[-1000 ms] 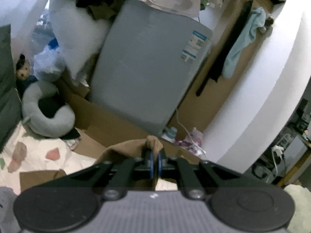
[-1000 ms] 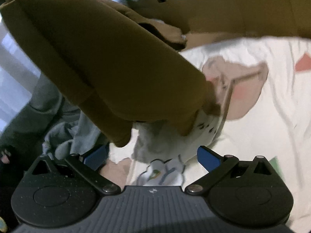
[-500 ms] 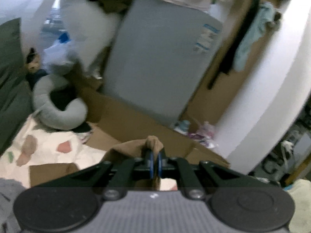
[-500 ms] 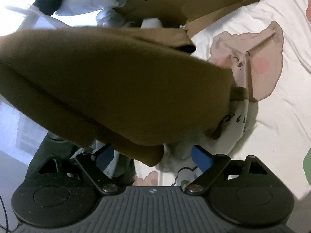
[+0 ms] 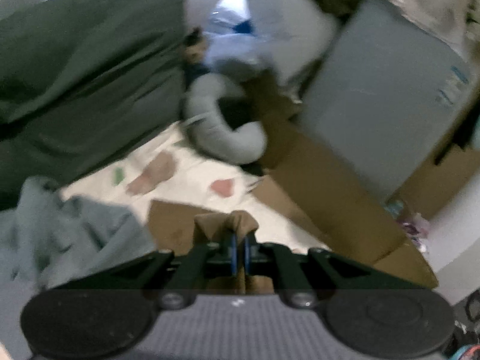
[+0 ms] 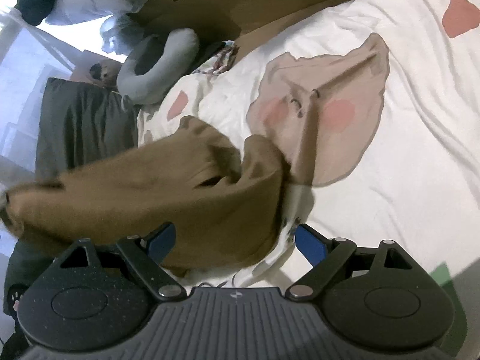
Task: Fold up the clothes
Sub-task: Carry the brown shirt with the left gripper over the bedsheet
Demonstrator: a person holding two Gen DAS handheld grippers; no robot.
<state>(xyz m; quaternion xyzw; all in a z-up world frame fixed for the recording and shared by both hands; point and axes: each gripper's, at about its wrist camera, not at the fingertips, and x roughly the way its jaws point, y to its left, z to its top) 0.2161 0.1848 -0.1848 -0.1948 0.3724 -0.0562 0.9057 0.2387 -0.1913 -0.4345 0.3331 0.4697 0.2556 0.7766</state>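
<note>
1. My left gripper (image 5: 239,250) has its blue pads pressed together on a fold of the brown garment (image 6: 168,192).
2. My right gripper (image 6: 235,241) is spread wide and grips nothing; the brown cloth hangs between its fingers.
3. The garment drapes over the white printed bedsheet (image 6: 405,156), towards the edge where the dark green pillow (image 6: 81,132) and grey neck pillow (image 5: 222,138) lie.

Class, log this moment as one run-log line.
left gripper: shut on brown fabric garment | right gripper: open beside garment | garment over white patterned bedsheet
</note>
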